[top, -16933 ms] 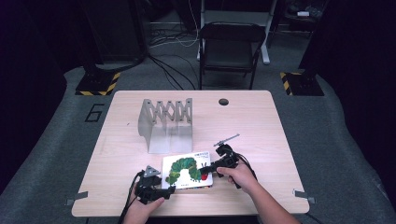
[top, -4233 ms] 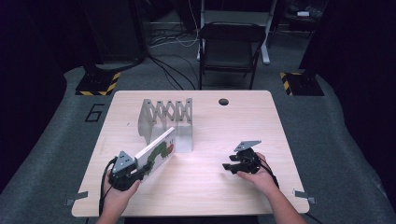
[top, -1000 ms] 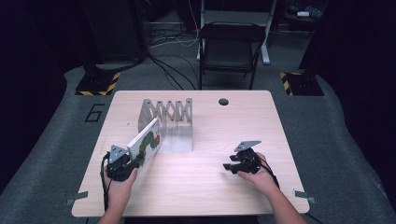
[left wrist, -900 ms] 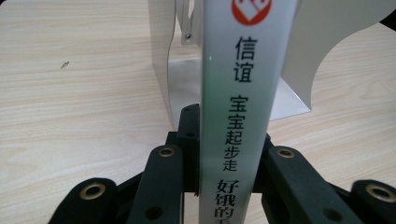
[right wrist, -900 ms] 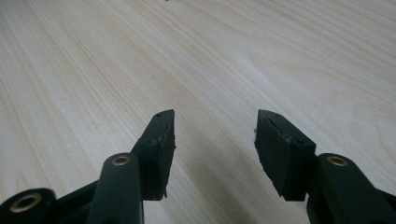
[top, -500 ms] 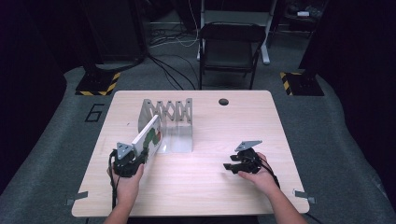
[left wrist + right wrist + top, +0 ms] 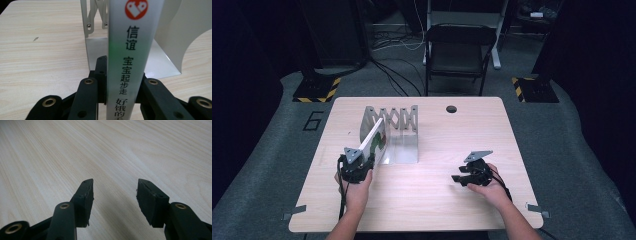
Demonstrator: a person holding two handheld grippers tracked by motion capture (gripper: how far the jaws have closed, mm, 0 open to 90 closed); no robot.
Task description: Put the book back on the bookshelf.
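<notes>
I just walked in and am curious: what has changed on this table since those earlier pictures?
The book, once flat near the front edge, is now upright in the left gripper and has moved into the white rack. The right gripper let go and rests open. The rack stayed put.

My left hand-held gripper (image 7: pixel 357 167) is black, with a grey three-cornered plate on top and a black cable trailing along my bare forearm. My right hand-held gripper (image 7: pixel 464 176) matches it: black linkage arms, brass-coloured rivets at the joints, wedge-shaped black pads.
</notes>
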